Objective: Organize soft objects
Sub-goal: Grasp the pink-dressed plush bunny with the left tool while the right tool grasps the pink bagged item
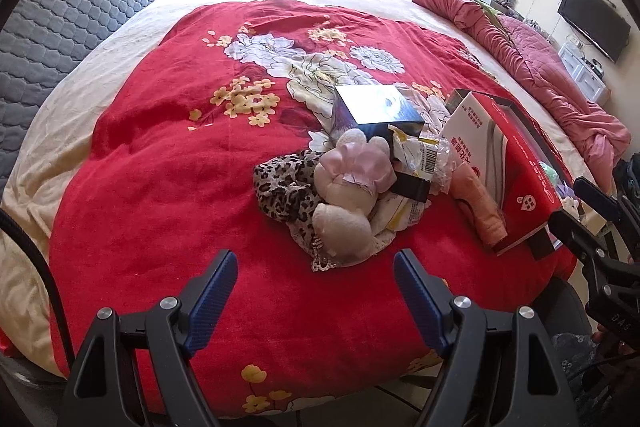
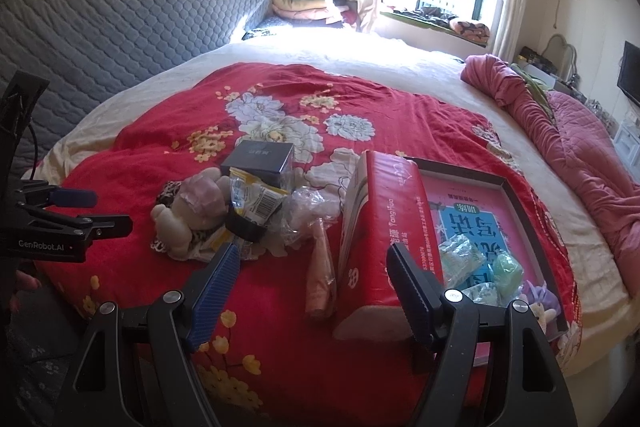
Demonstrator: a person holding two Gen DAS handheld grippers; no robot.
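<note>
A cream plush toy in a pink dress (image 1: 352, 195) (image 2: 192, 211) lies on a leopard-print cloth (image 1: 284, 187) on the red floral blanket (image 1: 180, 155). Beside it are crumpled wrappers (image 1: 416, 155) (image 2: 256, 199), a clear plastic bag (image 2: 308, 211) and a peach-pink soft roll (image 1: 480, 203) (image 2: 320, 279). A red box (image 2: 384, 223) (image 1: 516, 179) leans on a pink tray (image 2: 472, 211) holding small soft items (image 2: 464, 259). My left gripper (image 1: 316, 267) hovers open just short of the plush. My right gripper (image 2: 312, 259) is open over the roll and red box, holding nothing.
A dark box (image 1: 376, 111) (image 2: 260, 159) stands behind the pile. A rumpled pink quilt (image 2: 580, 147) lies along the bed's right side, a grey quilted headboard (image 2: 120, 19) at left. Folded bedding (image 2: 304, 3) is stacked by the window.
</note>
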